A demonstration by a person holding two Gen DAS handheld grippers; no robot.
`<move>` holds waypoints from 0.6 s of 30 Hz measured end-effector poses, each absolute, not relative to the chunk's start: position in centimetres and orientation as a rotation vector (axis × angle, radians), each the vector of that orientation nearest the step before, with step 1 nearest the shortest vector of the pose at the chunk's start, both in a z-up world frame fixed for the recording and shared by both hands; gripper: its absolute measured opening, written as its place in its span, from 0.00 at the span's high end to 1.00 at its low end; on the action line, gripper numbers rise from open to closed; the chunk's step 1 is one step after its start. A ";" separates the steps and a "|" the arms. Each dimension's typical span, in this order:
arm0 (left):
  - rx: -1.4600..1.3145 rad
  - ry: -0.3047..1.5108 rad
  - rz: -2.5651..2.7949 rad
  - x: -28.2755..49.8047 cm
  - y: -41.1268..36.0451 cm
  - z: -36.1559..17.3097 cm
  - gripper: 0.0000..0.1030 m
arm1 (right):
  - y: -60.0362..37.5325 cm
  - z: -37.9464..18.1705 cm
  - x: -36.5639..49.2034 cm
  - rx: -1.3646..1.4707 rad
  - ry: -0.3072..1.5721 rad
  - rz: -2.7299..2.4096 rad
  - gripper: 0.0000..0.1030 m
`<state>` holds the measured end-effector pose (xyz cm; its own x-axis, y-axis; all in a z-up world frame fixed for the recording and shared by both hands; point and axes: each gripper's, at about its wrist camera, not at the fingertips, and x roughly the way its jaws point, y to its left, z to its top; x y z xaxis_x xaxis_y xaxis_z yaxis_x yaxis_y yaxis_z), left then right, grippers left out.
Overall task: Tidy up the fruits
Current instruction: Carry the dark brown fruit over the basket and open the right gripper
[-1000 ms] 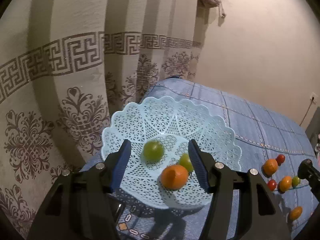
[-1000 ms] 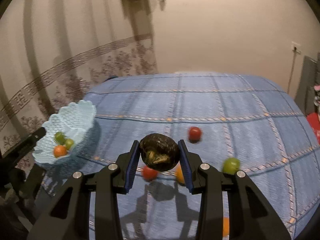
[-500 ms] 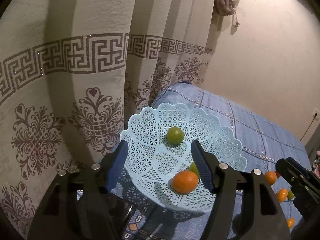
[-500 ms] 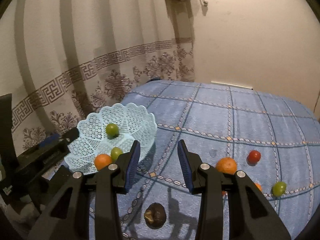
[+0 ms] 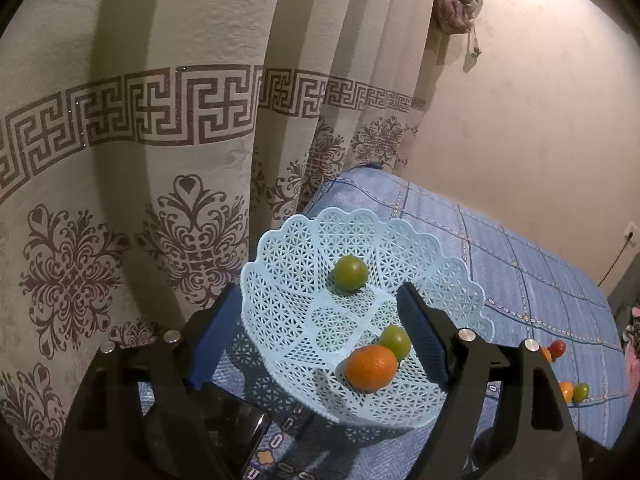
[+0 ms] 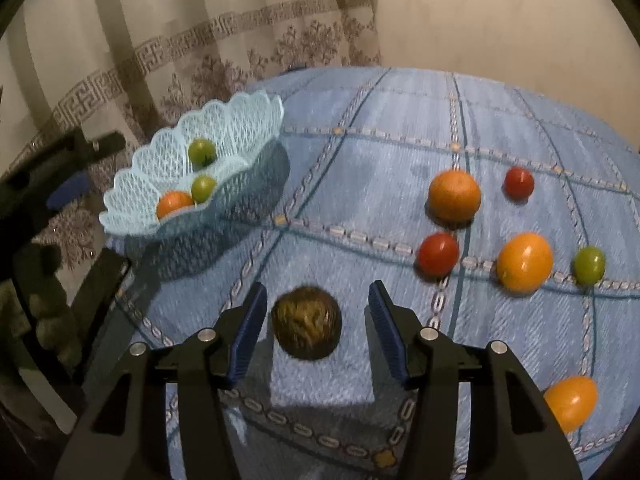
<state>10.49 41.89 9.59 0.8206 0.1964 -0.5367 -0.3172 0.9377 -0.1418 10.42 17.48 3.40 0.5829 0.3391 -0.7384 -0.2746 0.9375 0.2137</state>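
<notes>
A light blue lattice basket (image 5: pixel 288 264) sits at the bed's corner holding two green fruits (image 5: pixel 351 273) (image 5: pixel 395 341) and an orange (image 5: pixel 371 367). My left gripper (image 5: pixel 318 292) is open, its fingers on either side of the basket's near part; contact is unclear. In the right wrist view the basket (image 6: pixel 236 120) is at the left. My right gripper (image 6: pixel 316 292) is open around a dark brown fruit (image 6: pixel 306 322) lying on the blue bedcover (image 6: pixel 360 152). Loose to the right lie three oranges (image 6: pixel 454 195) (image 6: pixel 524 262) (image 6: pixel 570 402), two red fruits (image 6: pixel 438 254) (image 6: pixel 519 183) and a green one (image 6: pixel 589 265).
A patterned curtain (image 5: pixel 140 120) hangs right behind the basket and the bed's left edge. A dark flat phone-like object (image 5: pixel 240 436) lies under my left gripper. A bag (image 5: pixel 456 4) hangs on the beige wall. The left gripper's body (image 6: pixel 60 168) shows beside the basket.
My right gripper opened and dropped the dark brown fruit onto the bed, then came down with its open fingers either side of it. My left gripper moved closer to the basket.
</notes>
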 end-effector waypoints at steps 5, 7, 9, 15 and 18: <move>-0.231 0.545 0.275 10.5 41.9 9.6 0.21 | 18.3 2.1 10.5 0.065 0.918 0.370 0.55; -0.233 0.545 0.276 10.5 41.9 9.6 0.21 | 18.4 2.1 10.5 0.064 0.913 0.383 0.62; -0.235 0.549 0.276 10.6 41.9 9.5 0.21 | 18.6 2.2 10.6 0.058 0.913 0.379 0.62; -0.224 0.546 0.291 10.7 42.0 9.4 0.21 | 18.7 4.4 11.3 0.052 0.859 0.361 0.62; -0.212 0.540 0.301 10.8 41.9 9.3 0.21 | 19.3 6.8 12.0 0.049 0.790 0.370 0.62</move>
